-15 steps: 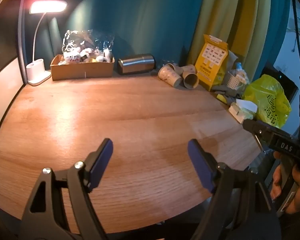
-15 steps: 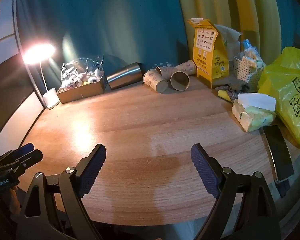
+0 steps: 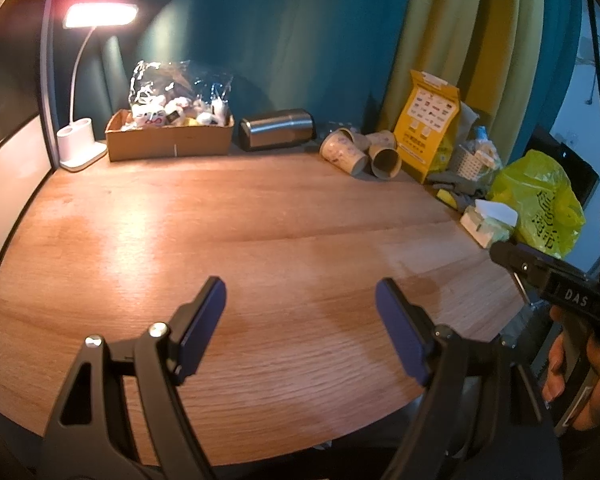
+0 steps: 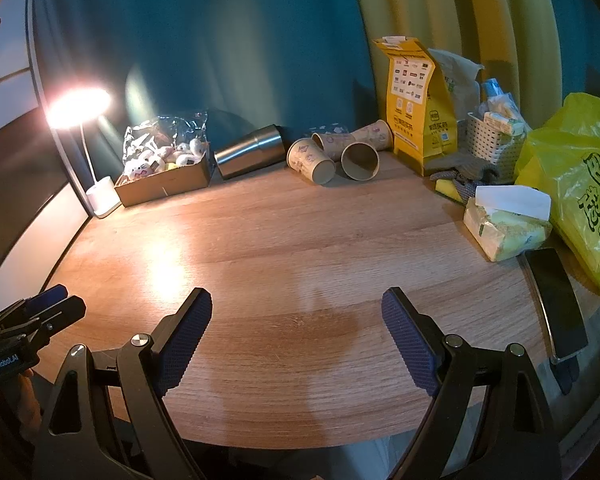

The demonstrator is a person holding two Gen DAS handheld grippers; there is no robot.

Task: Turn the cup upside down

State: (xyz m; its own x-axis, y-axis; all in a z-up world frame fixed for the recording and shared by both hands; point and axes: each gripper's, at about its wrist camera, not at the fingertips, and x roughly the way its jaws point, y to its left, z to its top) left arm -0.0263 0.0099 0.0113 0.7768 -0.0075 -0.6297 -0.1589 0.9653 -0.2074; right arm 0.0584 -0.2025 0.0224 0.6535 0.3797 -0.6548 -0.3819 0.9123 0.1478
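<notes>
Left wrist: your left tongs (image 3: 300,328) hang released over bare surface (image 3: 260,220). Far back, paper cups (image 3: 360,154) lie on their sides between a steel tumbler (image 3: 277,134) and a yellow bag (image 3: 430,126).

Right wrist: your right tongs (image 4: 296,340) released too. Cups (image 4: 338,154) toppled; nearest two mouths face you, long axes roughly horizontal. Tissue pack (image 4: 504,228) and phone (image 4: 556,304) sit at the right.

Wooden table (image 4: 300,264) with 3 toppled paper cups (image 4: 332,154), steel tumbler (image 4: 250,152), phone (image 4: 556,304)
</notes>
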